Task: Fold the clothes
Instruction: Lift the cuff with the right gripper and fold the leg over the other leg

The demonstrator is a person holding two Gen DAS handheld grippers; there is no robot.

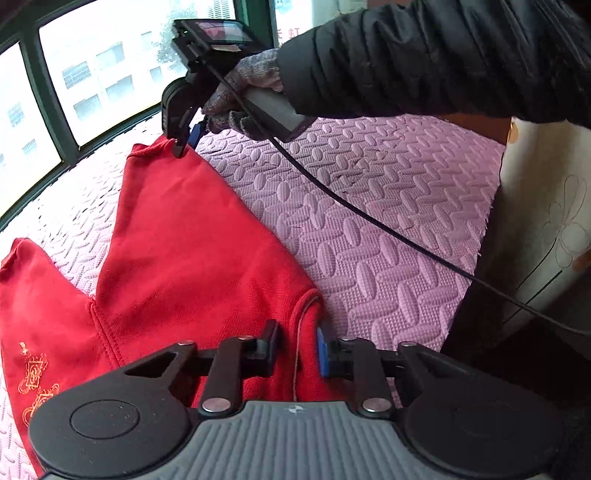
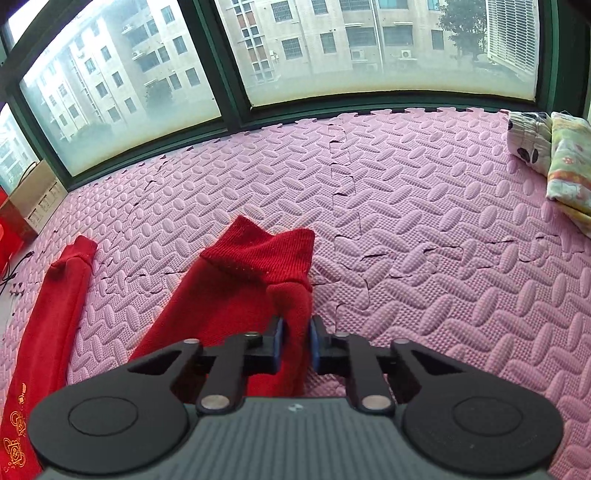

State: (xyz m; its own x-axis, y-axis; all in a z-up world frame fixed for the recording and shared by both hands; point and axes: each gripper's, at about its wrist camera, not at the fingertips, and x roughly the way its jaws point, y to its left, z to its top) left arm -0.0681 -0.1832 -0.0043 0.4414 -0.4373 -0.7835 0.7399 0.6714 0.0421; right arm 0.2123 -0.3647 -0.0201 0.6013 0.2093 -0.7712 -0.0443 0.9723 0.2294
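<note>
No words, brand names or numbers can be read in either view. The red garment [image 1: 177, 258] carries gold embroidered ornaments [image 1: 35, 373] near its lower left edge, but they show as decorative motifs and not as legible characters. Faint red marks on the window glass [image 1: 291, 33] behind the garment are too washed out to read.
</note>
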